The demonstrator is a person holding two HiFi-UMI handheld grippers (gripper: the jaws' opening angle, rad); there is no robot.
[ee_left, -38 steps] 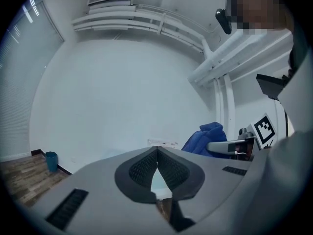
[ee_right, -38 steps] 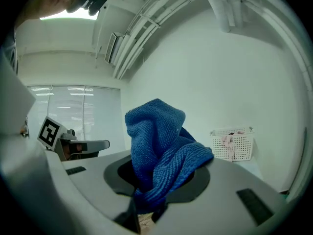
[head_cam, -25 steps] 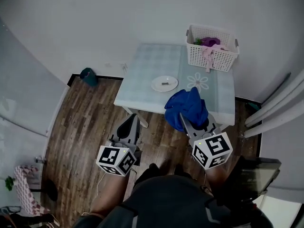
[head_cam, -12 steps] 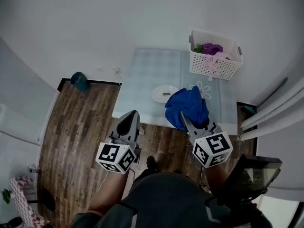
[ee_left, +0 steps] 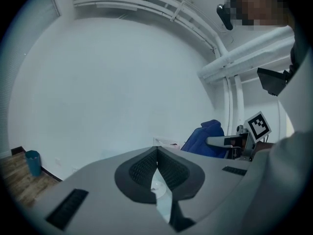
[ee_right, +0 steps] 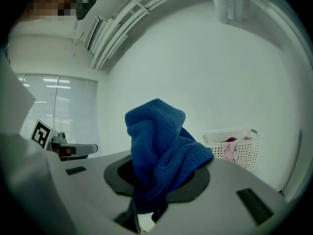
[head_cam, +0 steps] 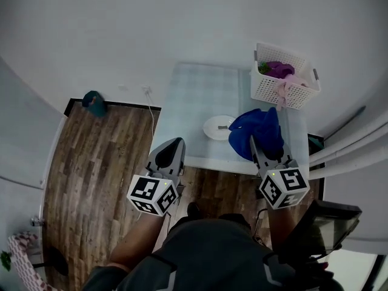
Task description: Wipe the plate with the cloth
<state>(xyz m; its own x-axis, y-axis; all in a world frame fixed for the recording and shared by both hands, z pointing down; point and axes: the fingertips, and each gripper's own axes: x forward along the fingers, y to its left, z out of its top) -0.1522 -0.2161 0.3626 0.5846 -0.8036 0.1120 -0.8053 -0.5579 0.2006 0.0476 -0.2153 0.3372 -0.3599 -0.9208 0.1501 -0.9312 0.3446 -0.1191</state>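
Note:
A white plate point(head_cam: 219, 127) with a small dark bit on it lies near the front edge of the pale table point(head_cam: 200, 96). My right gripper point(head_cam: 257, 145) is shut on a bunched blue cloth point(head_cam: 259, 132), held just right of the plate over the table's front right part. The cloth point(ee_right: 161, 153) fills the middle of the right gripper view. My left gripper point(head_cam: 170, 154) is shut with nothing in it, in front of the table's near edge and left of the plate. Through the slit between its pads point(ee_left: 144, 169) a sliver of the plate shows.
A white laundry basket point(head_cam: 285, 76) with purple and pink clothes stands at the table's far right corner; the basket point(ee_right: 234, 146) also shows in the right gripper view. A teal bin point(head_cam: 94, 103) stands on the wood floor at the left wall. A cable runs along the table's left side.
The person has stepped closer to the table. Both grippers have come forward, the right one carrying the blue cloth to beside the plate.

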